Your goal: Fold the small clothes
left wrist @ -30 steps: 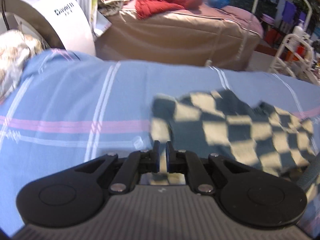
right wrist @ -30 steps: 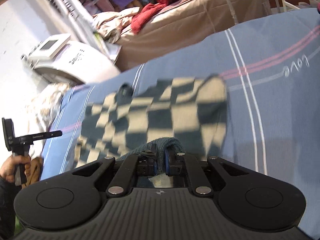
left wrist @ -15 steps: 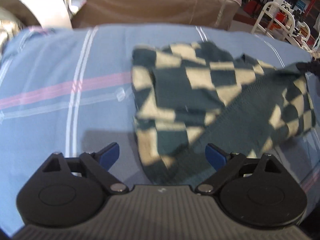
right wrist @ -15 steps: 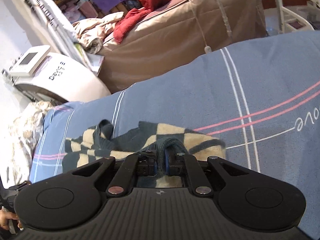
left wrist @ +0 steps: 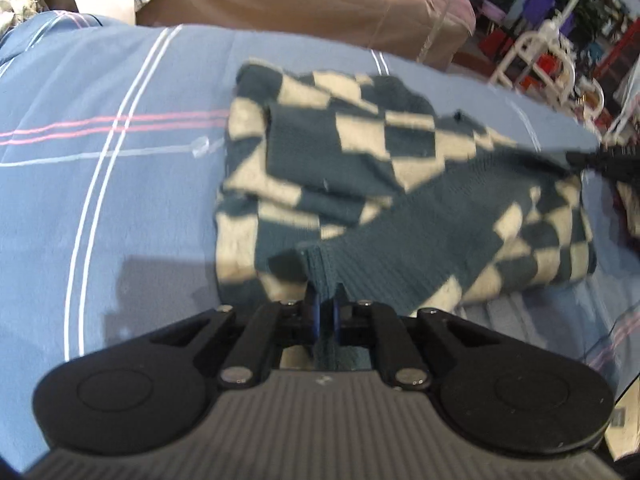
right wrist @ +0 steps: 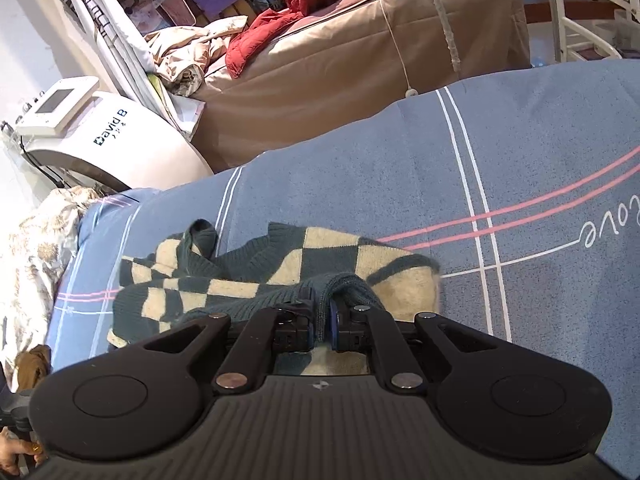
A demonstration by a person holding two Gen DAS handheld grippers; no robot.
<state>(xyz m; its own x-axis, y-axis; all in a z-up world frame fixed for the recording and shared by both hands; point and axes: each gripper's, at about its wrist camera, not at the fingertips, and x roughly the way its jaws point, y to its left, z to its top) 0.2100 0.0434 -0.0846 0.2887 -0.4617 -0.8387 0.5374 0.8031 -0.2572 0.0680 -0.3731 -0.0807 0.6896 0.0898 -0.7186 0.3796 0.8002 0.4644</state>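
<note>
Left wrist view: left gripper closed on the dark ribbed hem of the checkered sweater, fabric pinched between the pads, remainder of the garment spread just ahead on the blue striped bedsheet. Right wrist view: right gripper likewise clamped on a ribbed edge of the same sweater, body of the knit bunched ahead and to the left of the jaws. Right gripper also visible at the far right of the left view, with a band of cloth running between the two grips. Step in hand, by judgement: both corners of one edge secured, fold about to be carried over. Next move calls for lifting both gripped points together, keeping the edge taut and level, carrying it across the sweater toward the far side, laying it down aligned with the opposite edge, then releasing. Risk of uneven fold if one side leads.
</note>
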